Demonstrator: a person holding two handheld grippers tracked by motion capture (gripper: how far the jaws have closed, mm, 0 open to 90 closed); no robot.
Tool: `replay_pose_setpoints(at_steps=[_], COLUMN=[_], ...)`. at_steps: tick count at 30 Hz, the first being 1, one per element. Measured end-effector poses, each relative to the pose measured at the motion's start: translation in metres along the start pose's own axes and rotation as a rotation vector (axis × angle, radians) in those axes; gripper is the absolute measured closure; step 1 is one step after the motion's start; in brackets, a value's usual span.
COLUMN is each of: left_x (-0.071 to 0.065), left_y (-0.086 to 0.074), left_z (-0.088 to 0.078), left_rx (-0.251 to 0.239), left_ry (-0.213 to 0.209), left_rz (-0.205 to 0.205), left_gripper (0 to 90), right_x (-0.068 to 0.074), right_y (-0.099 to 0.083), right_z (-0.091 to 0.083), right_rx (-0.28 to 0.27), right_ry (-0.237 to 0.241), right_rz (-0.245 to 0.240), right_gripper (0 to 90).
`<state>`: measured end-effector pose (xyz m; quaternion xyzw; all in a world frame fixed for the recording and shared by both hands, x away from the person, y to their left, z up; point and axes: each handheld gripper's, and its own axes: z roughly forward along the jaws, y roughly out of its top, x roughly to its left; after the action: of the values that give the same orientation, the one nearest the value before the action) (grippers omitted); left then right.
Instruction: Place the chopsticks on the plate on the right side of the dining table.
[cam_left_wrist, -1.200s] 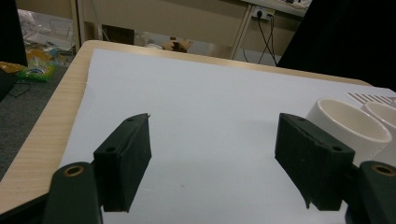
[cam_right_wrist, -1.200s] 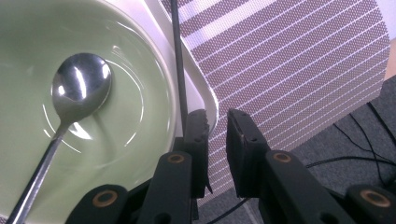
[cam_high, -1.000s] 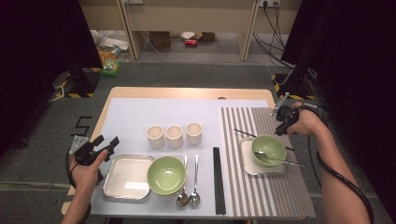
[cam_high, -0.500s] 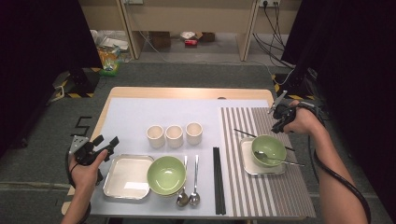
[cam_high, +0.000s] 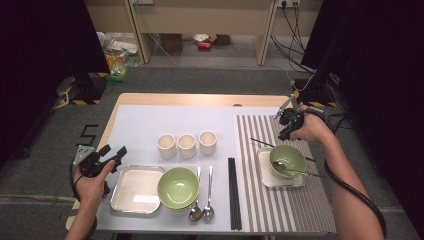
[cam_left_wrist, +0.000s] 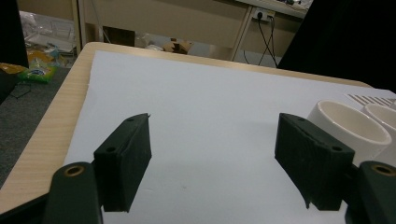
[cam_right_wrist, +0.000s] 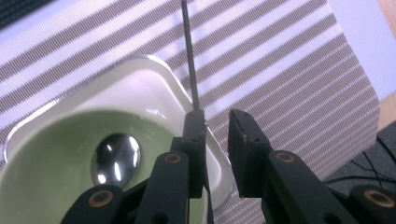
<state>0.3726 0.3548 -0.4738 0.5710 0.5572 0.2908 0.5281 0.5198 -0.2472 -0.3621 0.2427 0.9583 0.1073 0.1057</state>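
The left gripper (cam_high: 114, 154) rests at the counter's (cam_high: 200, 100) near-left edge, jaws spread wide around nothing, just left of one steel tray (cam_high: 135, 189). Rightward stand three cups (cam_high: 186, 145), one green bowl (cam_high: 178, 187), two spoons (cam_high: 201, 212). The right gripper (cam_right_wrist: 215, 128) hovers above the second bowl (cam_right_wrist: 60, 163), jaws just easing apart, empty; a chopstick (cam_right_wrist: 190, 60) runs alongside one jaw.

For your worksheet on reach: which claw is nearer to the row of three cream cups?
Left. The left claw sits just beyond the cups' left end, near the table edge; the right claw hovers farther off, over the striped mat.
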Motion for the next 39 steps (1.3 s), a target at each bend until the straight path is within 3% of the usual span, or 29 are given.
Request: replay_pose_setpoints(at_steps=[5,11,16,19,20,21,24,31,32,34,39], left_x=[0.000,0.001,0.003,0.004,0.004,0.004,0.003,0.003,0.002,0.002,0.002], left_y=[0.001,0.002,0.004,0.004,0.004,0.004,0.004,0.004,0.004,0.004,0.003], left_z=[-0.001,-0.002,-0.004,-0.005,-0.005,-0.005,-0.005,-0.004,-0.004,-0.004,-0.004], left_rx=[-0.003,-0.005,-0.015,-0.016,-0.015,-0.015,-0.015,-0.014,-0.014,-0.015,-0.013], left_ry=[0.000,-0.001,0.006,0.005,0.005,0.005,0.003,0.004,0.003,0.002,0.001], left_rz=[0.001,0.002,-0.002,-0.003,-0.003,-0.004,-0.003,-0.002,-0.003,-0.002,-0.002], left_gripper=[26.1,26.1,26.1,26.1,26.1,26.1,26.1,26.1,26.1,26.1,26.1], right_x=[0.006,0.017,0.025,0.033,0.034,0.037,0.043,0.056,0.059,0.062,0.070], right_y=[0.012,0.023,0.032,0.038,0.041,0.043,0.049,0.059,0.060,0.062,0.067], right_z=[0.004,0.005,0.008,0.009,0.009,0.009,0.013,0.018,0.019,0.022,0.027], right_rx=[-0.008,-0.002,-0.001,0.004,0.002,0.005,0.010,0.026,0.040,0.036,0.053], right_ry=[0.014,0.029,0.039,0.060,0.054,0.067,0.077,0.090,0.099,0.099,0.104], right_rz=[0.000,0.042,0.024,0.037,0.019,0.036,0.010,0.012,0.037,0.011,0.020], right_gripper=[76.7,75.1,75.6,75.4,75.1,75.1,74.8,74.8,74.8,74.6,74.7])
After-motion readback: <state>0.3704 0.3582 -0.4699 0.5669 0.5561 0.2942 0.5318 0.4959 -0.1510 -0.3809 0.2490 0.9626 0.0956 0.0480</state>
